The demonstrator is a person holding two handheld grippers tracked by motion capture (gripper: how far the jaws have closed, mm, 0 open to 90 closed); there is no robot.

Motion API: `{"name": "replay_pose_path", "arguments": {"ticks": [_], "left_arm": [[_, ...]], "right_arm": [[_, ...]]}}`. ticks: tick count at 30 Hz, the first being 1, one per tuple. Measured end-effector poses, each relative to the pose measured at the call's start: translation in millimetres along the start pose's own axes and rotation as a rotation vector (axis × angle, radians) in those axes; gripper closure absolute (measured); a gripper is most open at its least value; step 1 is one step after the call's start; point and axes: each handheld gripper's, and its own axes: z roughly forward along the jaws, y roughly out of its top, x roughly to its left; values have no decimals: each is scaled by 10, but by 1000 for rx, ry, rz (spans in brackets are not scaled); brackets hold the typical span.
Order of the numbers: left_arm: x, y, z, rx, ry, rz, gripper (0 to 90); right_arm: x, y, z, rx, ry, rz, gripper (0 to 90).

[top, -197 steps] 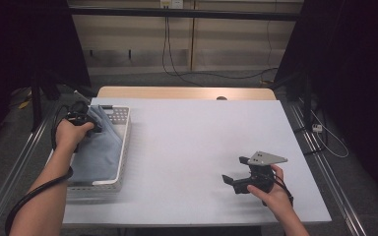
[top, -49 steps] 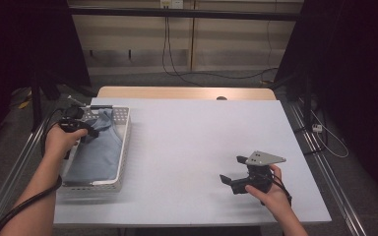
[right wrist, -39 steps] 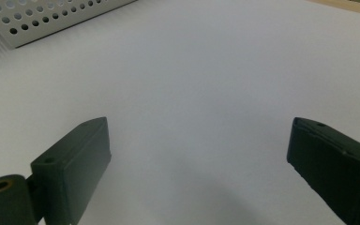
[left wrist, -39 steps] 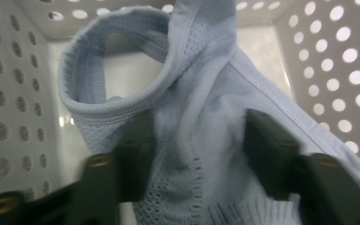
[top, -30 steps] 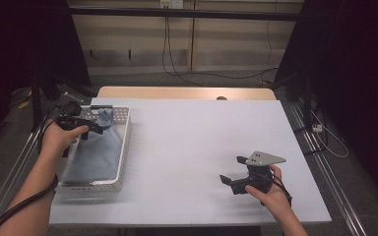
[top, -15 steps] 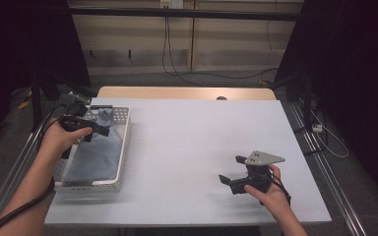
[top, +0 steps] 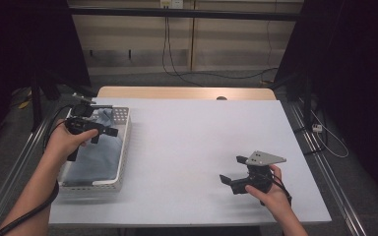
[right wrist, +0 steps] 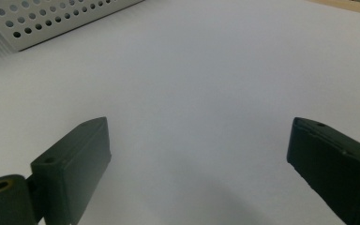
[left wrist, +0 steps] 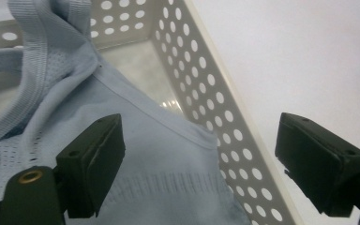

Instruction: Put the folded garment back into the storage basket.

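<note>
Over at nine o'clock on the white table (top: 192,147), we are holding our left gripper (top: 109,132) above the white perforated plastic basket (top: 124,147), its jaws spread wide and gripping nothing, with the pale blue knitted garment (left wrist: 136,154) lying inside just beneath them. At four o'clock we are resting our right gripper (top: 225,180) low over bare tabletop, jaws wide and empty too. We are judging this as the reach for a pick: the next move calls for lowering onto a raised fold near the ribbed edge (left wrist: 33,70) and pinching it.
</note>
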Motion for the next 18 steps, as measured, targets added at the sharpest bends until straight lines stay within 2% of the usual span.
{"name": "replay_pose_path", "arguments": {"ticks": [4, 8, 13, 18], "left_arm": [[-11, -15, -11, -6, -14, 4, 162], [-41, -35, -21, -36, -25, 2, 159], [-143, -50, -29, -62, -59, 17, 155], [-208, -55, -33, -64, -76, 39, 153]], "right_arm": [[2, 0, 0, 0, 1, -2, 63], [3, 0, 0, 0, 1, -1, 63], [2, 0, -2, -1, 1, -1, 63], [5, -5, 1, 0, 3, -1, 63]]}}
